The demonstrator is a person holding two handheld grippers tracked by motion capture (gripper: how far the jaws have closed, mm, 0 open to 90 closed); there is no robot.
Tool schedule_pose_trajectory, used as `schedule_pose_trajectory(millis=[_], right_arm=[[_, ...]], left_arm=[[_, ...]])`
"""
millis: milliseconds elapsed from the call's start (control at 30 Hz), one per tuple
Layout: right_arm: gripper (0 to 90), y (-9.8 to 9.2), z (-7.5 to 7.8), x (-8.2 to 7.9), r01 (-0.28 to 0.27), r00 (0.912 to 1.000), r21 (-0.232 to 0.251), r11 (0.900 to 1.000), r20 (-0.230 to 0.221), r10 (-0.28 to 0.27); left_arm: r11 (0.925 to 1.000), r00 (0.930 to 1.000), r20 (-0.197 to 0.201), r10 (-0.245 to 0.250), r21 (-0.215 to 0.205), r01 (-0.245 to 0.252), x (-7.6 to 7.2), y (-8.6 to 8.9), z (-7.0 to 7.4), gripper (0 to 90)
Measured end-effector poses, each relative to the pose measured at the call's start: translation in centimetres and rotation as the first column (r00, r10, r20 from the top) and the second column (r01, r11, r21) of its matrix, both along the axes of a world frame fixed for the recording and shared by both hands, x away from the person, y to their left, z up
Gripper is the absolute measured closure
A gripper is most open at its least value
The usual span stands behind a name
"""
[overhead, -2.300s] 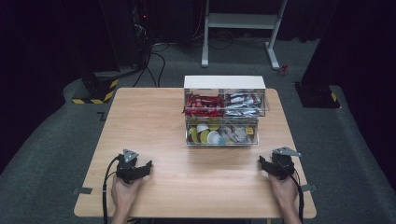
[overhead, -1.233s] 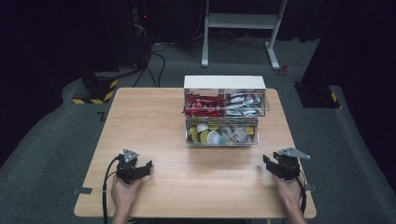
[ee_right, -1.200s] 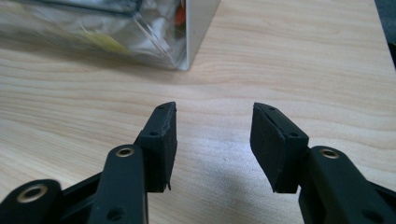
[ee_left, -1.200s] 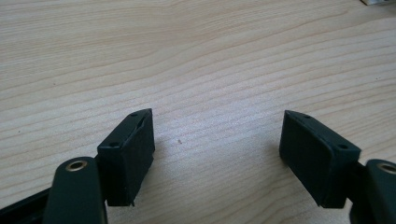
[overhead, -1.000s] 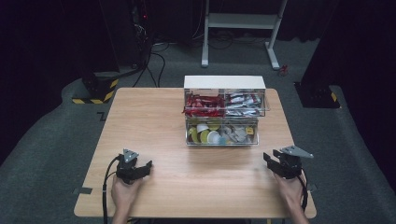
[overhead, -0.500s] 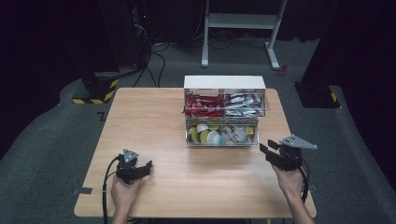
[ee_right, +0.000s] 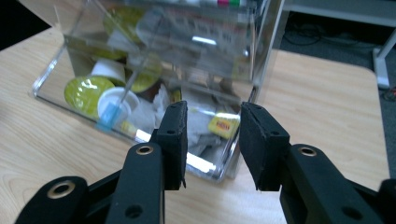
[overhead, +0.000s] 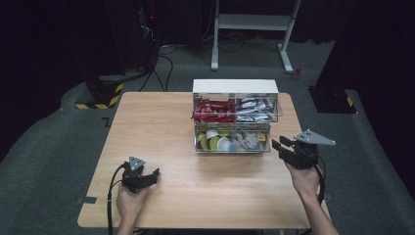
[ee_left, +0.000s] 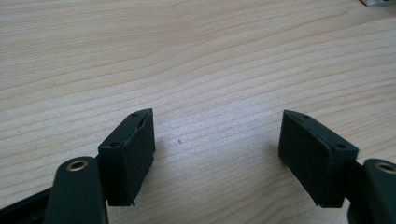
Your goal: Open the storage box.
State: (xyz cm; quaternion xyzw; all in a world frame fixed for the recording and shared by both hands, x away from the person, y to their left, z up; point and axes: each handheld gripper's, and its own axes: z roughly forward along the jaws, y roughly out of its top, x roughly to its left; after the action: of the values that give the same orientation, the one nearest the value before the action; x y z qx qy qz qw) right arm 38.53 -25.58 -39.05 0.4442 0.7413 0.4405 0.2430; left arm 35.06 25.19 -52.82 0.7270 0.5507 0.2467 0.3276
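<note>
Approach to organizer [overhead: 236, 120] at table [overhead: 161, 132] centre.
Right gripper [ee_right: 210, 135] is nearing the lower drawer [ee_right: 140, 116], its jaws just closing to a narrow gap and holding nothing; left gripper [ee_left: 217, 144] is resting wide open, also holding nothing. Next move likely calls for aligning with the drawer front.

A light wooden table [overhead: 161, 127] stands on a grey floor [overhead: 54, 161]. The room around it is very dark. Past the table's far edge stands a white metal frame [overhead: 252, 22]. Black cables [overhead: 161, 63] lie on the floor near the far left corner, beside a black-and-yellow striped block [overhead: 100, 93].
</note>
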Motion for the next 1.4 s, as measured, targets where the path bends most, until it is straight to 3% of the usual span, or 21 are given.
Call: schedule_pose_trajectory(millis=[133,500,933,1400], right_arm=[[62.1,0.2,1.5,0.3,-0.008,0.9998,0.009,1.0,0.02,0.008],[63.9,1.2,3.7,1.0,-0.035,0.998,0.002,0.999,0.054,0.035],[65.6,2.1,5.1,1.7,-0.052,0.9962,-0.015,0.999,0.069,0.053],[68.3,2.7,5.7,3.1,-0.046,0.9976,-0.016,0.999,0.05,0.047]], left_arm=[[1.0,1.0,0.0,-0.001,0.003,0.001,0.0,0.0,0.0,27.8],[1.0,1.0,-0.001,0.0,0.002,0.0,0.0,0.0,0.0,27.9],[1.0,1.0,-0.003,-0.002,-0.003,0.002,0.0,0.1,0.0,28.0],[1.0,1.0,0.0,0.001,0.003,-0.001,0.0,0.0,0.0,28.2]])
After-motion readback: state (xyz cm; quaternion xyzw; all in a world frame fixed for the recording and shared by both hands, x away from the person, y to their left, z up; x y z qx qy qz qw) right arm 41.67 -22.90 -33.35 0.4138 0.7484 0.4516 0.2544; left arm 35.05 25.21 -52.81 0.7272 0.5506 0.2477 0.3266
